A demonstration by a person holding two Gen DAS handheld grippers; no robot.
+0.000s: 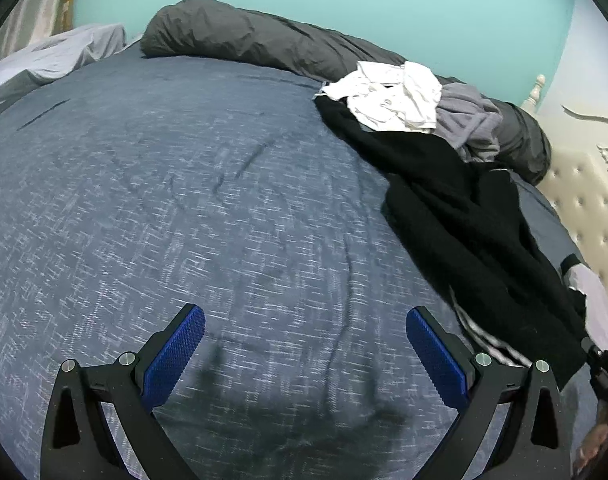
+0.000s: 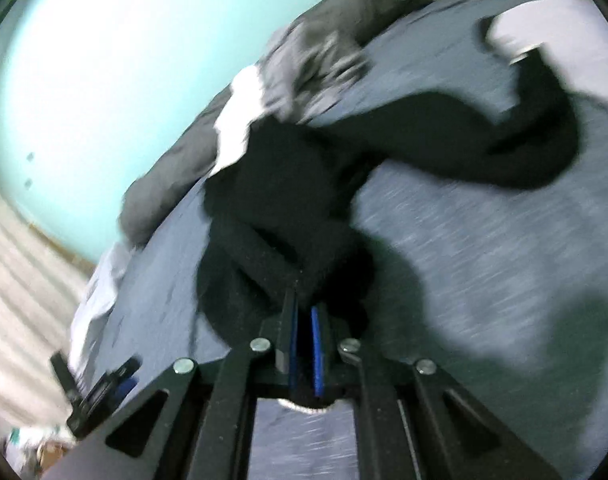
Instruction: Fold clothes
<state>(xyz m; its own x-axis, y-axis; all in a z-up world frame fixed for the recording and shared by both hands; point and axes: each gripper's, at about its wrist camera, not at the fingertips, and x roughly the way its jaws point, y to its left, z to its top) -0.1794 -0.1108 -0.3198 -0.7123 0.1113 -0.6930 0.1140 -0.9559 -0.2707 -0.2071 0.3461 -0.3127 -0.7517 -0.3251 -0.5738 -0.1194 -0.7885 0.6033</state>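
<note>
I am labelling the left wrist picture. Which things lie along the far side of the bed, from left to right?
Light sheet → dark duvet → white garment → grey garment → headboard.

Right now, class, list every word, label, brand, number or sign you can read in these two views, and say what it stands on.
None: no readable text in either view.
Black garment, white garment, blue bedspread: no print or label shows.
The right wrist view is motion-blurred.
</note>
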